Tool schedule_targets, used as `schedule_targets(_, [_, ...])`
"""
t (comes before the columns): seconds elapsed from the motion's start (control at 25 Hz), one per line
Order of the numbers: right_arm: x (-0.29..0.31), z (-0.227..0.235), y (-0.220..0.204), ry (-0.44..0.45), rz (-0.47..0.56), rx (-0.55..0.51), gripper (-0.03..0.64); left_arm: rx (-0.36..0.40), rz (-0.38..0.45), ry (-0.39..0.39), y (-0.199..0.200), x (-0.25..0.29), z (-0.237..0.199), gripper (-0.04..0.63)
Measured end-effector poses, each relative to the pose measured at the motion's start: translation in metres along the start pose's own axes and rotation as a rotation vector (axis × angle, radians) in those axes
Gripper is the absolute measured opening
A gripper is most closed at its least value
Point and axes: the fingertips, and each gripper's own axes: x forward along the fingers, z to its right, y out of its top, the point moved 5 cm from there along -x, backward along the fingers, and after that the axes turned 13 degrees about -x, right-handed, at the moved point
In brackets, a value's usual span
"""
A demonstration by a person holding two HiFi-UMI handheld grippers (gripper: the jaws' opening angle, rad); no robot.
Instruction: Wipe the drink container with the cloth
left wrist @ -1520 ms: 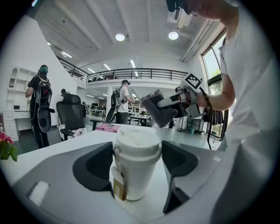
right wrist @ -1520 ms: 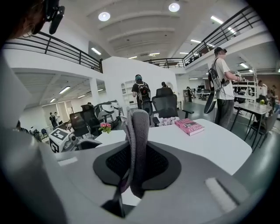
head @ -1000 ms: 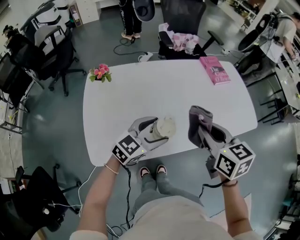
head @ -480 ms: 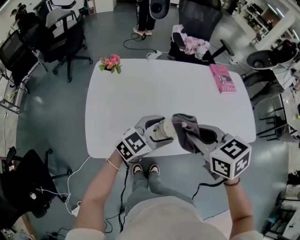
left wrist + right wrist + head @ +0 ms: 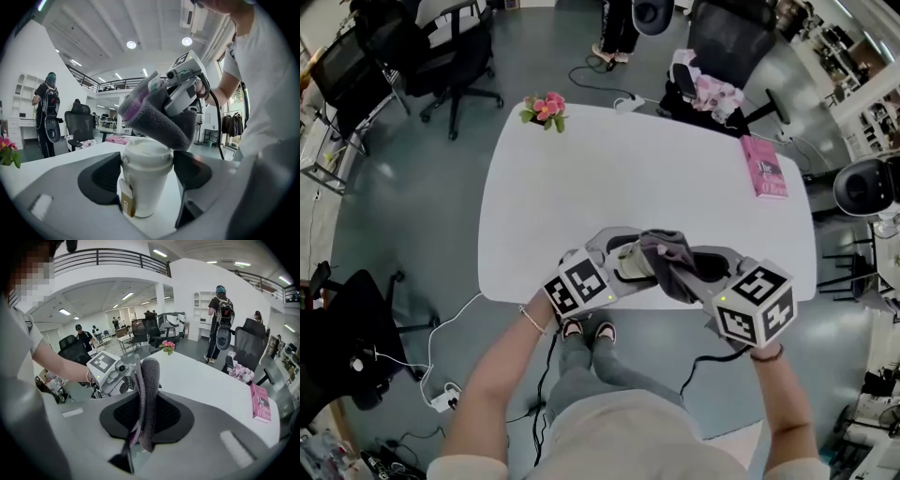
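The right claw (image 5: pixel 145 420) pinches a folded grey cloth (image 5: pixel 148 380) upright between its jaws; beyond it lies the white surface (image 5: pixel 201 376), a pink book (image 5: pixel 260 403) to its right.

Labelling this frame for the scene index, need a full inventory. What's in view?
table: one, white, centre of the floor
cup: one, white with lid and hanging tag, near table edge, between the left jaws
cloth: one, grey with purple trim, at the cup's lid
book: one, pink, far right of the table
flowers: one bunch, pink, far left corner of the table
office chairs: several, black, around the table
clothes: one heap, pink and white, on the far chair
people: several, background
left gripper: one, grey, shut on the cup
right gripper: one, grey, shut on the cloth
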Motion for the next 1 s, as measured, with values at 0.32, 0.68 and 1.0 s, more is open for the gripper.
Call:
schedule_targets(0.32, [0.012,0.001,-0.001,0.005,-0.05,-0.032,0.067,-0.002,-0.011,0.003,0.0,0.0,-0.001,0.353])
schedule_targets(0.68, [0.023,0.004,0.001,-0.037,-0.183,-0.074,0.067,0.001,-0.015,0.003,0.0,-0.001,0.0,0.353])
schedule_targets(1.0, [0.03,0.009,0.001,-0.008,-0.27,-0.11,0.069,0.002,-0.008,0.001,0.0,0.001,0.0,0.353])
